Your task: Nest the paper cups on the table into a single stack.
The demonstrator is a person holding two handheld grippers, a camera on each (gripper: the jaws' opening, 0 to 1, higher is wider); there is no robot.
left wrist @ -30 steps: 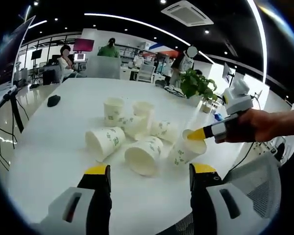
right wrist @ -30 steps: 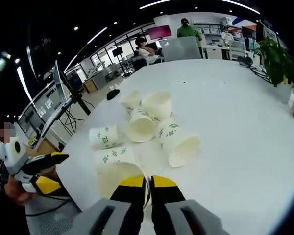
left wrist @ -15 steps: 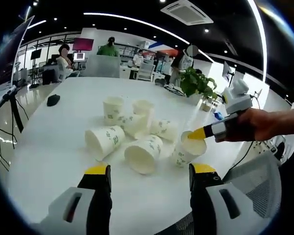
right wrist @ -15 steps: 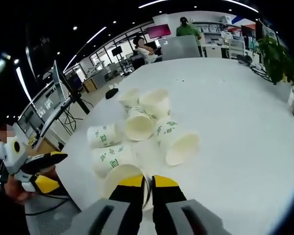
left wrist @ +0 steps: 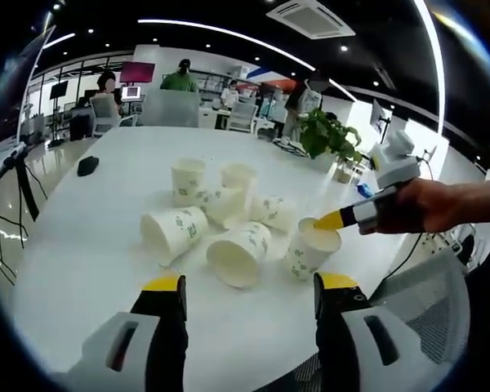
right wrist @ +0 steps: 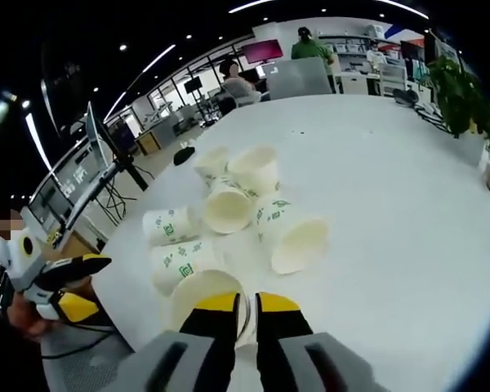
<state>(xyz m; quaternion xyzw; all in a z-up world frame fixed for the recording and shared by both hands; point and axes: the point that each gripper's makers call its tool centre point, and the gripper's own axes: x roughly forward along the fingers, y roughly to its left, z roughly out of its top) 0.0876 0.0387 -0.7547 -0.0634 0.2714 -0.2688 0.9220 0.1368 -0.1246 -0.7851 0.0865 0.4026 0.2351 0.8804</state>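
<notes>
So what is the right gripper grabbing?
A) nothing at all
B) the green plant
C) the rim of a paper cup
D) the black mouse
C: in the right gripper view the right gripper has its jaws pinched on the rim of a paper cup, and the left gripper view shows its yellow tip on that cup's rim.

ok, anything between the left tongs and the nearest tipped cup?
Nothing visible. The left tongs are open above bare white table, and the closest tipped cup lies just ahead with its mouth towards them. The right tongs grip another cup off to the side.
</notes>
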